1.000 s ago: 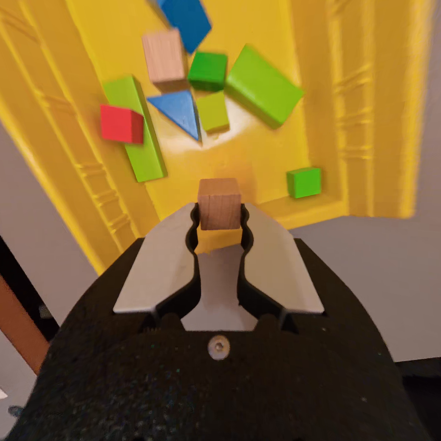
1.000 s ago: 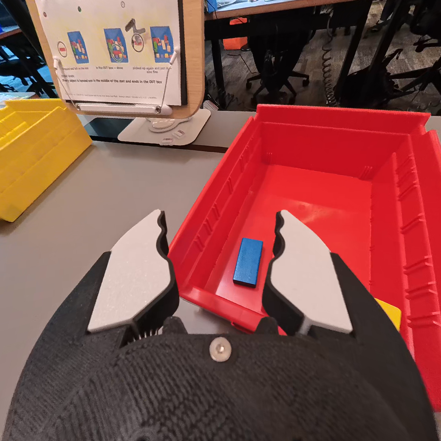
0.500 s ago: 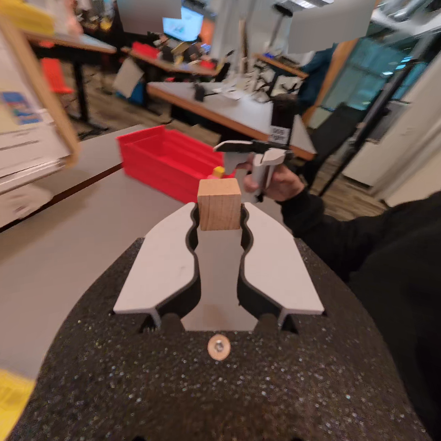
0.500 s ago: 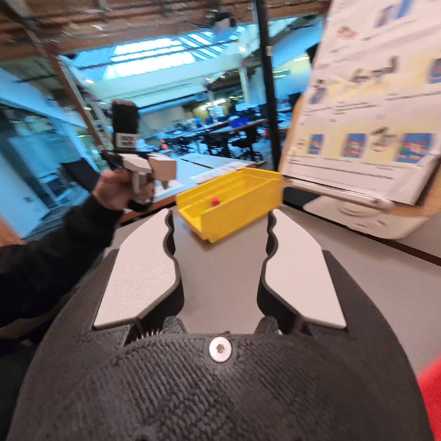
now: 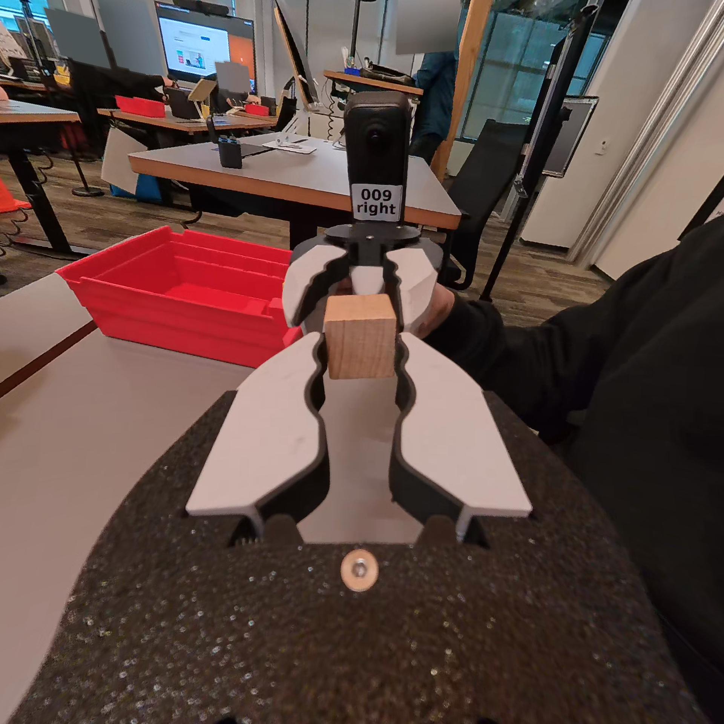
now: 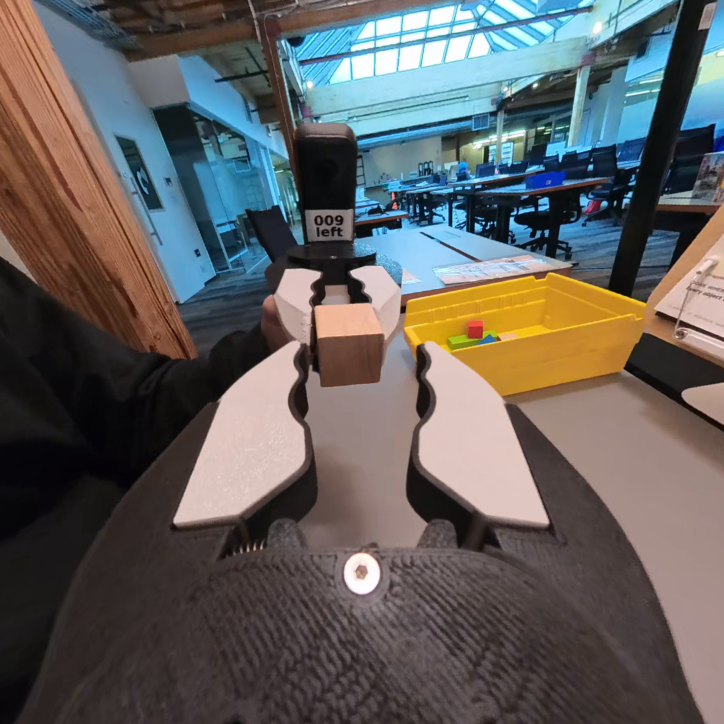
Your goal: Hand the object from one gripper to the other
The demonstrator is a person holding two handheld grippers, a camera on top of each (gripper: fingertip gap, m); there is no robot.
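Left hand-held gripper (image 5: 360,344): clamps a wooden cube (image 5: 360,339).
Right hand-held gripper (image 6: 358,354): open around the cube, one pad clear of it.
Setting: above a grey table (image 5: 117,411).

An open-plan office doubling as a lab is showing itself — rows of desks (image 6: 509,188) with black chairs (image 6: 544,219) are stretching far beyond the right gripper (image 6: 360,352) under skylights (image 6: 411,55), while a lit monitor (image 5: 205,49) is glowing well behind the left gripper (image 5: 360,344) — glass partitions (image 5: 509,78) are lining the right.
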